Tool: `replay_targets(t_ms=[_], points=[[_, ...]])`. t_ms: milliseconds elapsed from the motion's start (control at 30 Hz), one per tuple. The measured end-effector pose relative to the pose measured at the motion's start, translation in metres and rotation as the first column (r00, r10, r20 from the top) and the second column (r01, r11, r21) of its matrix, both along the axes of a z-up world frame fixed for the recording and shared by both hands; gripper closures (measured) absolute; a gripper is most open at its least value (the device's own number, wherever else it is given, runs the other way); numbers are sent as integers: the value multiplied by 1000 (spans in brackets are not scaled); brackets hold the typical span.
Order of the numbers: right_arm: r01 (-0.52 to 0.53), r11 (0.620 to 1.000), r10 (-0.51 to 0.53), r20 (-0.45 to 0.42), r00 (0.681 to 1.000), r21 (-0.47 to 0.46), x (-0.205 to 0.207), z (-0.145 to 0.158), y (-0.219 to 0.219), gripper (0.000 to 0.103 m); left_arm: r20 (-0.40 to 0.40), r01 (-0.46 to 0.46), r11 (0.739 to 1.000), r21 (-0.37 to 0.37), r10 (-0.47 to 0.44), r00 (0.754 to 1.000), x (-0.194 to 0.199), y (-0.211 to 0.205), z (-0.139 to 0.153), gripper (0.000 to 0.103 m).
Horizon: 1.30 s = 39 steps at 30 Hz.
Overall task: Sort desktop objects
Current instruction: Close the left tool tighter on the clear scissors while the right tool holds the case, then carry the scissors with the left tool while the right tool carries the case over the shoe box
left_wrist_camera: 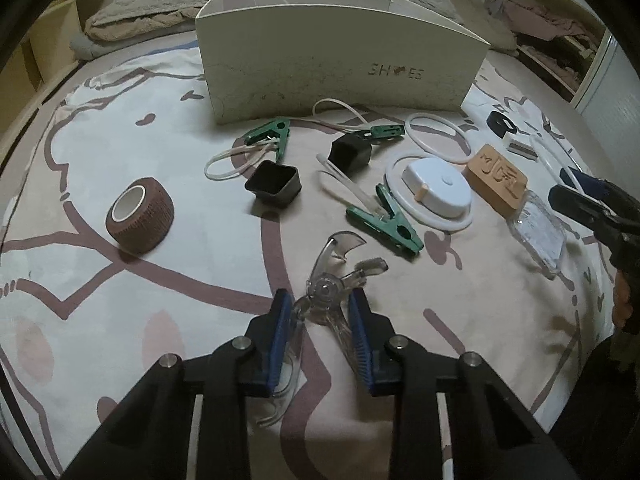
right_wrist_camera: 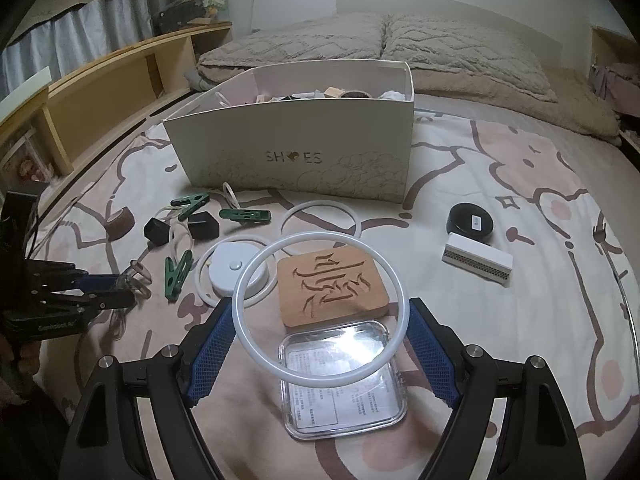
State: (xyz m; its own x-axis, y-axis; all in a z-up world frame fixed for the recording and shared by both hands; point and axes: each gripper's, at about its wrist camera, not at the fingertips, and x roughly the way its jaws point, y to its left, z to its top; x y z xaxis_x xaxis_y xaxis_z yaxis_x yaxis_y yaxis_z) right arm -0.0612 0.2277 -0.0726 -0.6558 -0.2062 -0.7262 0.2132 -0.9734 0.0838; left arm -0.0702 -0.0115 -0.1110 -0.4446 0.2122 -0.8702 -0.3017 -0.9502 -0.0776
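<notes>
Right tongs (right_wrist_camera: pixel 320 344) gripping white ring (right_wrist_camera: pixel 256 276), bedsheet (right_wrist_camera: pixel 520 320)

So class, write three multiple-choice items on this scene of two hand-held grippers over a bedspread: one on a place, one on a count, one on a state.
1. Where is the brown tape roll in the left wrist view?
A. inside the box
B. on the bedspread, left of the black cups
C. on the wooden block

2. How many green clips lie before the shoe box?
A. one
B. three
C. five

3. What does the right gripper hold?
A. a white ring
B. nothing
C. a black cup

Answers: 1 B, it lies apart at left. 2 B, three show. 3 A, both pads press the ring.
</notes>
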Motion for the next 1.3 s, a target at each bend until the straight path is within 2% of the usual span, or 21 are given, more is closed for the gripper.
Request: replay_targets(t_ms=[200,633,800,1067,1300], points=[[17,1000,-17,-4,1000,5,-1,0,3,19,-34,-24,1000,-19,23,999,3,4,4,74],[40,999,-40,-18,999,-7,-2,8,4,19,-89,-35,999,10,36,995,6,4,22,75],[50,997,-52,-30,998,-63,-3,20,3,19,-110,-40,999,31,44,993,2,3,33,75],[39,999,-41,-84,996,-27,-9,39,-4,19,-154,-36,998,41,42,987,-11,4,51,75],[18,1000,-18,-124,992,0,-31,62,-10,19,-233,-26,999,39,35,972,-34,12,83,75]])
